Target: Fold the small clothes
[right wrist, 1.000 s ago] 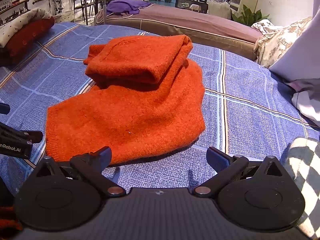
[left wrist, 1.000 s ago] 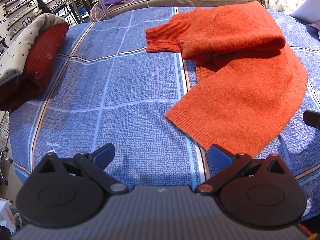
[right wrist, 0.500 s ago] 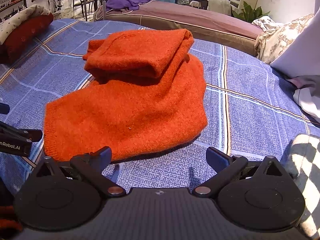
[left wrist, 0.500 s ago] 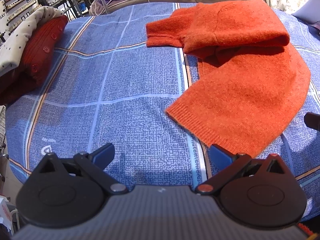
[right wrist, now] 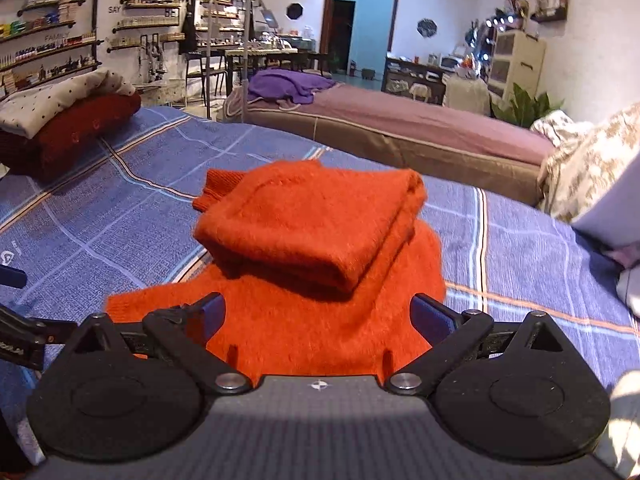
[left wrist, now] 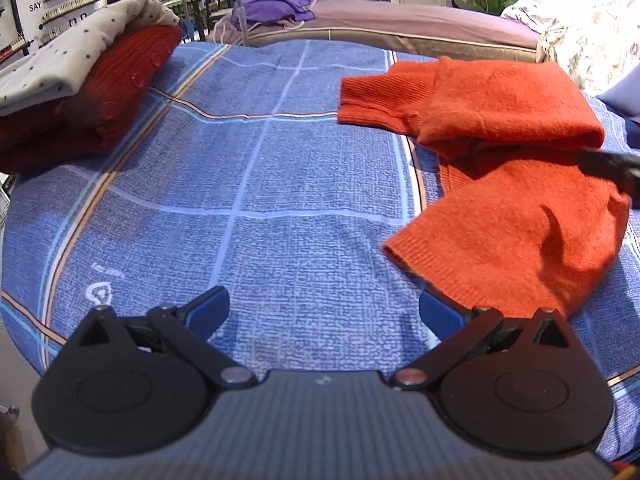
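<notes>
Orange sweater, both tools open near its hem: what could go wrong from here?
1. The fuzzy orange knit sweater has its top half folded loosely over the bottom; dragging the hem could slide that fold apart.
2. The right tool is open with hem fabric bunched between its fingers, so closing may pinch several layers and skew the fold.
3. The left tool is open over the blue plaid bedspread, beside the hem corner; closing here could grab bedspread instead.
</notes>
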`<state>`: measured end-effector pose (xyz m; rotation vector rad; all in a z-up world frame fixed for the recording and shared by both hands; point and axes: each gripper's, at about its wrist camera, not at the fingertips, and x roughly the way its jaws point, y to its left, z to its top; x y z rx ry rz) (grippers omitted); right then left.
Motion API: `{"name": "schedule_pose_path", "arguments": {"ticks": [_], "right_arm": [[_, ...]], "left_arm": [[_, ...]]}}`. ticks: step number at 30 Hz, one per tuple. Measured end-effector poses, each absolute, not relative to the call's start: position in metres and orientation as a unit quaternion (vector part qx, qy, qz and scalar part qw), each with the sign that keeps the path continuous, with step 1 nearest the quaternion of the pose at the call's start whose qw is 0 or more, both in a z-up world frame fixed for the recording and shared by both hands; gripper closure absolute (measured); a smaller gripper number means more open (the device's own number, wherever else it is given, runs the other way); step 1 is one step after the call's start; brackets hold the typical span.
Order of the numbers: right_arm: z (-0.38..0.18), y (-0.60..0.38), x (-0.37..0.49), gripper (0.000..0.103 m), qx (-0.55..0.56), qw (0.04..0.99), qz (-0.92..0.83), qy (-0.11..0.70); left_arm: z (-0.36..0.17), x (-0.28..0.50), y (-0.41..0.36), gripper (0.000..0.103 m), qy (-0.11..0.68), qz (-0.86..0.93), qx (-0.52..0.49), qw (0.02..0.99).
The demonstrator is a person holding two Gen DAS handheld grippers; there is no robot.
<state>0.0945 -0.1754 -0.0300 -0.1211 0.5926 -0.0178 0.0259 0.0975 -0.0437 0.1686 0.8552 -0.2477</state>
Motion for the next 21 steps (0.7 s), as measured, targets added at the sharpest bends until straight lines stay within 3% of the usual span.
{"name": "schedule_pose_path", "arguments": {"ticks": [7, 8, 9, 10, 12, 17, 21], "right_arm": [[-0.057, -0.165, 0.146, 0.003, -0.114, 0.943, -0.047, 0.31], [-0.055, -0.167, 0.145, 0.013, -0.107, 0.947, -0.045, 0.3], [-0.049, -0.172, 0.141, 0.051, -0.088, 0.953, -0.04, 0.285], [-0.04, -0.179, 0.138, 0.075, -0.059, 0.96, -0.035, 0.273], [-0.016, -0.204, 0.128, 0.083, 0.022, 0.968, -0.03, 0.25], [0.052, -0.261, 0.083, 0.085, 0.055, 0.982, -0.074, 0.163], [0.066, -0.322, 0.044, 0.085, 0.03, 0.971, -0.179, 0.155]], "left_arm": [[-0.051, 0.022, 0.099, 0.0, 0.429, -0.121, 0.091, 0.89], [-0.052, 0.021, 0.098, 0.0, 0.431, -0.123, 0.096, 0.889], [-0.052, 0.019, 0.096, 0.0, 0.431, -0.124, 0.101, 0.888], [-0.052, 0.018, 0.095, 0.0, 0.43, -0.125, 0.104, 0.888], [-0.052, 0.017, 0.091, 0.0, 0.43, -0.13, 0.107, 0.887], [-0.048, 0.019, 0.077, 0.0, 0.419, -0.146, 0.118, 0.889], [-0.04, 0.029, 0.061, 0.0, 0.409, -0.144, 0.128, 0.892]]}}
